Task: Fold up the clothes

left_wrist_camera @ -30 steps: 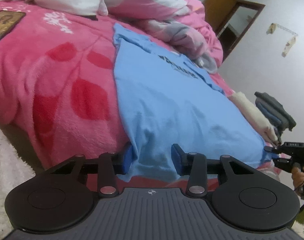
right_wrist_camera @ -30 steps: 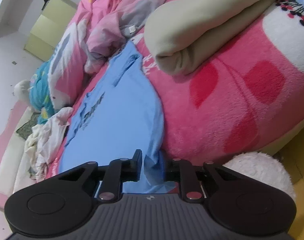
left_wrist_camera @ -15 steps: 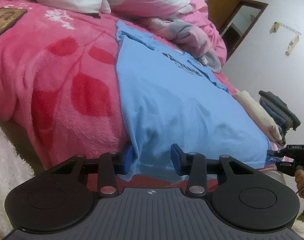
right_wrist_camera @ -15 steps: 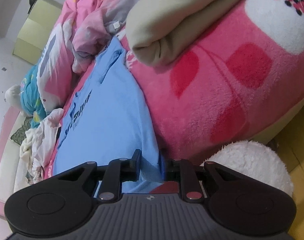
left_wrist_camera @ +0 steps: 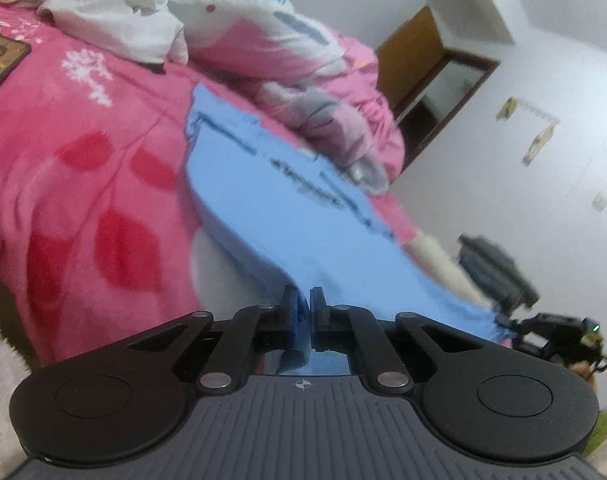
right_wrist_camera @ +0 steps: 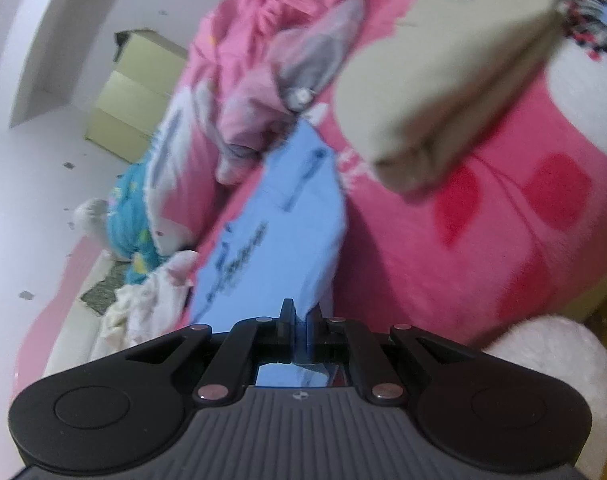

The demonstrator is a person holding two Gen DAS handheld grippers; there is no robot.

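Observation:
A light blue T-shirt (left_wrist_camera: 279,216) with dark chest lettering lies on a pink bed, its bottom hem raised off the blanket. My left gripper (left_wrist_camera: 302,300) is shut on one hem corner. In the right wrist view the same blue T-shirt (right_wrist_camera: 275,236) runs away from me, and my right gripper (right_wrist_camera: 300,314) is shut on the other hem corner. The right gripper (left_wrist_camera: 551,332) also shows at the far right of the left wrist view, holding the stretched hem. Both views are motion-blurred.
A pink floral blanket (left_wrist_camera: 83,184) covers the bed. A crumpled pink and grey quilt (left_wrist_camera: 327,120) lies beyond the collar, with white clothes (left_wrist_camera: 111,20) far left. A folded beige garment (right_wrist_camera: 443,92) and dark folded clothes (left_wrist_camera: 495,268) sit to the right. A white fluffy rug (right_wrist_camera: 551,352) lies below.
My left gripper has closed on the hem. Both grippers have lifted the shirt's bottom edge off the blanket, and both cameras have tipped upward.

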